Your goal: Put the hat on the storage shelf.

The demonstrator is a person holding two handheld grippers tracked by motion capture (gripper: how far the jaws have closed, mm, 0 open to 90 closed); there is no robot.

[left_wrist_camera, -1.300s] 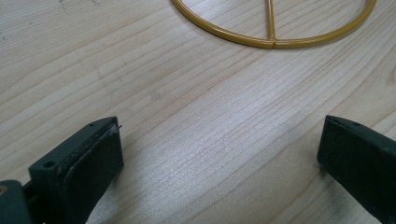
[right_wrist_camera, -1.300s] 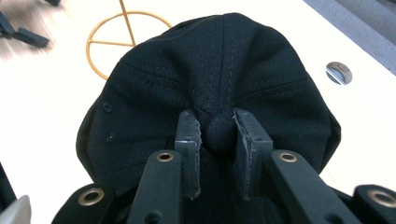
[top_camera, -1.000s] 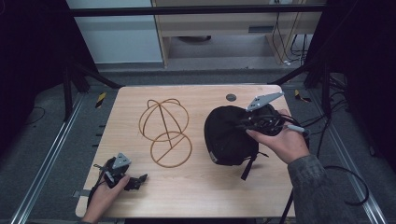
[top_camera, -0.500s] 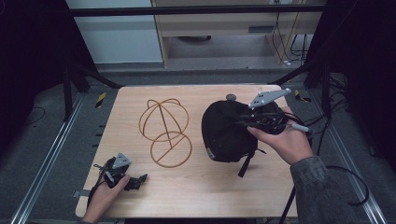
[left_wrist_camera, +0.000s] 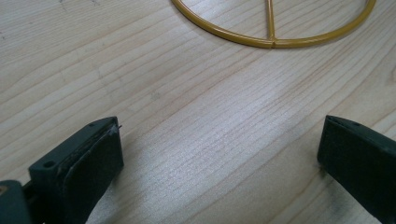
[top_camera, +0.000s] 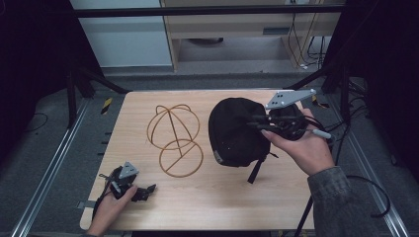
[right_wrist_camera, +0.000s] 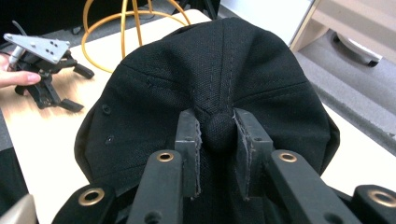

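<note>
Both my grippers over the table [top_camera: 212, 207], one gripping, one idle.

My right gripper [top_camera: 258, 122] sits at the table's far right, raised above the surface, its jaws clamped on the top button of the black cap [top_camera: 237, 132], my hand wrapped around its body from below. My left gripper [top_camera: 144, 190] rests low at the table's near left corner, jaws spread wide and holding nothing, forearm entering from the near edge.

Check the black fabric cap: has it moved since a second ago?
Yes. The black fabric cap, pinched by the right gripper, has lifted, tilting up beside the yellow wire stand.
</note>
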